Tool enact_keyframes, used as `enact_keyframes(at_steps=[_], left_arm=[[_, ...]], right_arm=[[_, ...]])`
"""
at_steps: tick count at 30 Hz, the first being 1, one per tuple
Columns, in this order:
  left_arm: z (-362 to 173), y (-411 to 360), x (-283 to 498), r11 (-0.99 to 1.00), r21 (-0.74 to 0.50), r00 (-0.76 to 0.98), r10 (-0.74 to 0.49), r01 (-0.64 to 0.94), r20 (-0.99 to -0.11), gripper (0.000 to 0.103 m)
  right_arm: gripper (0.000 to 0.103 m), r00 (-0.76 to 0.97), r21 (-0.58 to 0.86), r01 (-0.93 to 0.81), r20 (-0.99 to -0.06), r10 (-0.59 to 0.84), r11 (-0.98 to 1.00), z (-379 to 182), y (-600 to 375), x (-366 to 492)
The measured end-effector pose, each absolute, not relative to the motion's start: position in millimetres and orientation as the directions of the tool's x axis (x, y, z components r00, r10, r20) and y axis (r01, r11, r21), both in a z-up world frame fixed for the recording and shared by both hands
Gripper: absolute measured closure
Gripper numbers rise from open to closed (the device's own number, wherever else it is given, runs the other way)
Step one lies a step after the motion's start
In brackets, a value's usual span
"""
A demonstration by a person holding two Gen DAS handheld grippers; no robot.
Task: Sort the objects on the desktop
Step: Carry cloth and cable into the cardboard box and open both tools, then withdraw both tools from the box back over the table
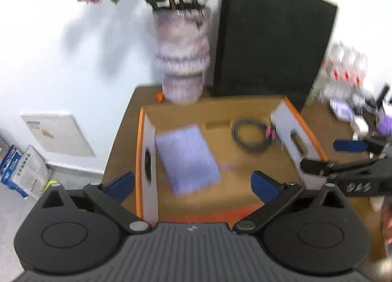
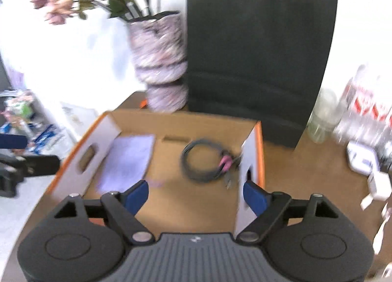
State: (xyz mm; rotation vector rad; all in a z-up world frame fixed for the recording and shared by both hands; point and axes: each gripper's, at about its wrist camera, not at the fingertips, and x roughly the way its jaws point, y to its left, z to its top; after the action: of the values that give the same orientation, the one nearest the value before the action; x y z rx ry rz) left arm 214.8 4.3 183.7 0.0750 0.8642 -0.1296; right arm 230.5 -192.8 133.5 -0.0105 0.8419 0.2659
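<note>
Brown desk (image 2: 294, 171) against a white wall, w/ a vase (image 1: 182, 56) of dried flowers and a black paper bag (image 2: 257, 56) standing at the back. Cardboard box (image 2: 210, 120) w/ orange edges sits front and center, flaps up on both sides.

Progress, imo: partly done. Box already holds a purple notebook (image 1: 187, 157) lying flat on its left side and a coiled grey cable (image 2: 203, 162) w/ a pink tie over toward the right flap. What's left looks like the clutter on the far right of the desk: a white adapter-type thing (image 2: 362, 159), some clear bottles (image 2: 323, 115), other small bits too blurry to name.

Left gripper (image 1: 193, 184) is spread wide, nothing in it, hovering over the near edge of the box; notebook is just ahead, between the blue pads (image 1: 122, 184) but not touching afaict. Right gripper (image 2: 196, 196) is also spread and empty, w/ the cable a bit ahead, closer to its right pad, and the box's right flap just beside that pad. Leftover items sit well apart from both, off to the right.
</note>
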Motion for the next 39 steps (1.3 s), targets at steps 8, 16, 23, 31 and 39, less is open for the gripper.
enact_keyframes(at_steps=[8,16,23,31,39], left_arm=[[145,12,74,0.991,-0.053,0.78,-0.131,0.125,-0.613,0.0],[92,-25,-39,0.998,0.056,0.892,0.009,0.019,-0.452,0.0],[38,-34,-77,0.996,0.081,0.862,0.022,0.022,-0.506,0.0],[19,-42,-98,0.991,0.124,0.857,0.018,0.054,-0.515,0.0],[14,-38,-107,0.993,0.118,0.862,0.049,0.013,-0.504,0.0]], right_arm=[[0.013,0.77,0.123,-0.246,-0.578,0.271,0.962,118,-214,87],[0.013,0.834,0.136,-0.155,-0.513,0.203,0.979,58,-235,-19],[0.012,0.814,0.063,-0.187,-0.549,0.19,0.98,18,-240,-65],[0.012,0.821,0.005,-0.241,-0.533,0.206,0.971,9,-225,-98],[0.012,0.822,0.011,-0.239,-0.53,0.208,0.971,6,-225,-105]])
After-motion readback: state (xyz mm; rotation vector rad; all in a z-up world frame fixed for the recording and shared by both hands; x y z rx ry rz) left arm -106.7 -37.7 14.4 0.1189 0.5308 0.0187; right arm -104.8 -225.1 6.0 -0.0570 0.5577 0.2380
